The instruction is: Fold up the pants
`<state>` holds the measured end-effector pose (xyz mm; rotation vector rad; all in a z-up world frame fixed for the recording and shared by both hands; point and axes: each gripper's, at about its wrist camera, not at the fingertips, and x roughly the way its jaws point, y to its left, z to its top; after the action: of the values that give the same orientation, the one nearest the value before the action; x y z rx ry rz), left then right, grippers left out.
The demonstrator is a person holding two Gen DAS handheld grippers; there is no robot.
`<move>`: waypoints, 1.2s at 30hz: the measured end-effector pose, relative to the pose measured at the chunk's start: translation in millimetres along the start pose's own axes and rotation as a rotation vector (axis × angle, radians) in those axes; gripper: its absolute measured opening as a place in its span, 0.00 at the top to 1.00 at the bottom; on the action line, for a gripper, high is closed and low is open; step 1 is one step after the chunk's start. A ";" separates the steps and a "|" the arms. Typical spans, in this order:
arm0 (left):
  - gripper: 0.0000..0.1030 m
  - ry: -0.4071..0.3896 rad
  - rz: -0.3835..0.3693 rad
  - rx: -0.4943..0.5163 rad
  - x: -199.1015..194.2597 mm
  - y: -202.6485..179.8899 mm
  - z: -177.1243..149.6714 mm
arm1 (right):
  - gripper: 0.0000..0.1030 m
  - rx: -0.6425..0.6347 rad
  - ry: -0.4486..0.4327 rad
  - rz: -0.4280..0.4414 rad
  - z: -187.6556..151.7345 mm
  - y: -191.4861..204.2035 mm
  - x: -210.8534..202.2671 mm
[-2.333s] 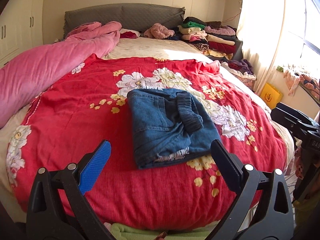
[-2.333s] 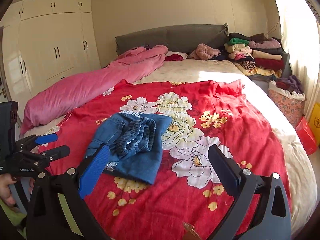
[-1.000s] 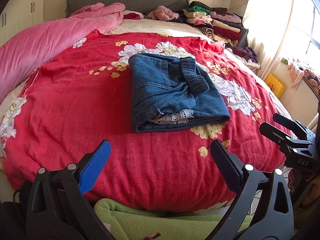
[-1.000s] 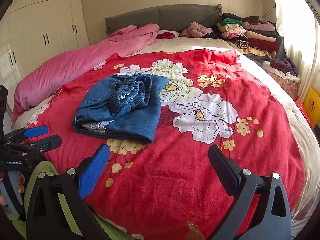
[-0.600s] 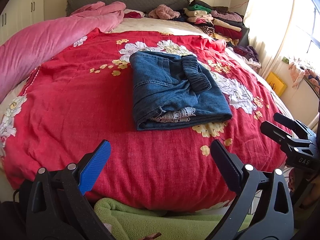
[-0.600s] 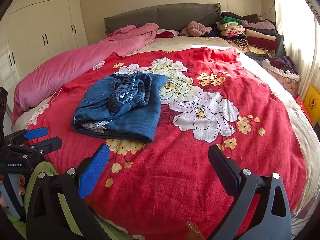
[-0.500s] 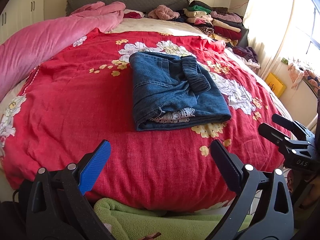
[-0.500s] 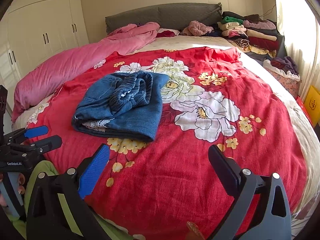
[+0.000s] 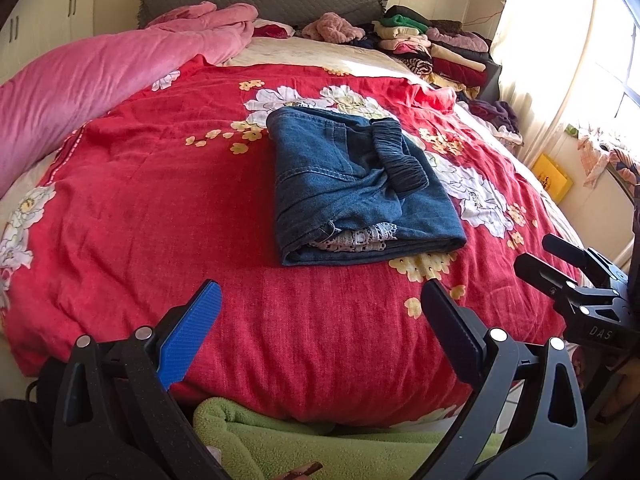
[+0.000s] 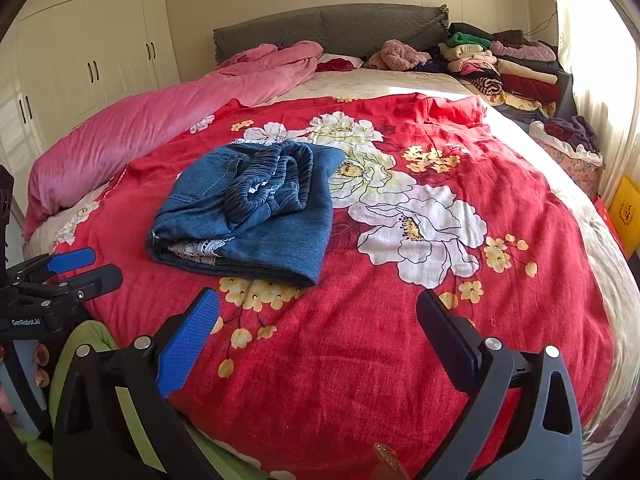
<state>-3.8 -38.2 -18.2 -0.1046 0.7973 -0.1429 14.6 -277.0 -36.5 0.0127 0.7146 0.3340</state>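
Note:
A pair of blue denim pants (image 9: 356, 184) lies folded into a compact stack on the red flowered bedspread (image 9: 160, 208), with white lace trim showing at its near edge. It also shows in the right wrist view (image 10: 256, 208). My left gripper (image 9: 320, 312) is open and empty, held back at the foot of the bed, short of the pants. My right gripper (image 10: 316, 320) is open and empty too, to the right of the pants and apart from them. Each gripper appears at the edge of the other's view: the right one (image 9: 568, 272) and the left one (image 10: 76, 268).
A pink duvet (image 9: 80, 76) runs along the bed's left side. Stacked folded clothes (image 9: 432, 48) sit at the far right by the grey headboard (image 10: 340, 28). A laundry basket (image 10: 572, 152) stands beside the bed on the right. A green garment (image 9: 320, 440) lies below the bed's foot.
Both grippers pulled back from the folded pants toward the foot of the bed over the last two seconds, then held nearly still. The pants have not moved.

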 end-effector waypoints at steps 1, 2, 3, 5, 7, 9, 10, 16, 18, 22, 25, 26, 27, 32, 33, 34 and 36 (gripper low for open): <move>0.09 0.001 -0.002 0.000 0.4 -0.3 0.0 | 0.04 0.002 0.002 0.004 0.3 -0.2 0.2; 0.09 0.001 -0.003 0.003 0.7 -0.7 -0.3 | 0.04 0.001 0.000 0.003 0.6 0.4 -0.1; 0.09 0.003 -0.003 0.005 1.1 -1.1 -0.5 | 0.04 -0.002 -0.002 -0.001 0.7 0.7 -0.3; 0.09 0.005 -0.004 0.006 1.2 -1.3 -0.7 | 0.04 0.001 -0.005 0.000 0.1 0.9 -0.7; 0.09 0.000 0.000 0.006 1.1 -1.4 -0.8 | 0.04 0.005 -0.005 -0.001 -0.7 0.4 -0.6; 0.09 0.000 0.004 0.005 1.3 -1.1 -0.7 | 0.04 0.008 0.002 -0.003 -2.1 -0.8 0.6; 0.09 -0.001 0.007 0.008 1.1 -1.5 -0.8 | 0.04 0.009 0.006 -0.005 -2.7 -1.6 1.2; 0.09 0.010 0.034 0.006 3.4 -0.5 -1.2 | 0.04 0.014 0.006 -0.014 -3.7 -3.8 0.1; 0.09 0.012 0.038 0.005 3.8 0.2 -1.3 | 0.04 0.014 0.003 -0.011 -3.0 -3.6 -0.8; 0.09 0.011 0.035 0.003 3.1 1.6 -1.7 | 0.04 0.004 -0.002 -0.013 -3.0 -2.2 -1.9; 0.09 0.012 0.035 0.003 3.1 1.8 -1.7 | 0.04 0.012 0.001 -0.011 -4.1 -3.3 -0.9; 0.09 0.014 0.037 0.002 3.4 1.5 -1.5 | 0.04 0.012 0.003 -0.014 -4.6 -3.7 -0.6; 0.09 0.015 0.040 0.001 3.3 1.7 -1.5 | 0.04 0.012 0.005 -0.015 -4.7 -4.0 -0.2; 0.09 0.015 0.043 0.003 2.7 2.2 -1.8 | 0.04 0.016 0.004 -0.018 -5.1 -5.5 0.5; 0.09 0.016 0.045 0.003 2.9 2.2 -1.9 | 0.04 0.015 0.002 -0.019 -5.3 -5.6 -0.2; 0.09 0.016 0.045 0.003 3.1 2.1 -1.8 | 0.04 0.014 0.000 -0.020 -5.3 -5.4 -0.4; 0.09 0.014 0.045 0.002 2.6 2.2 -1.8 | 0.04 0.014 0.001 -0.020 -5.5 -5.2 -0.6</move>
<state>-3.2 -36.6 -21.7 -0.0835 0.8128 -0.1021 12.2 -282.7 -40.9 0.0184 0.7173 0.3099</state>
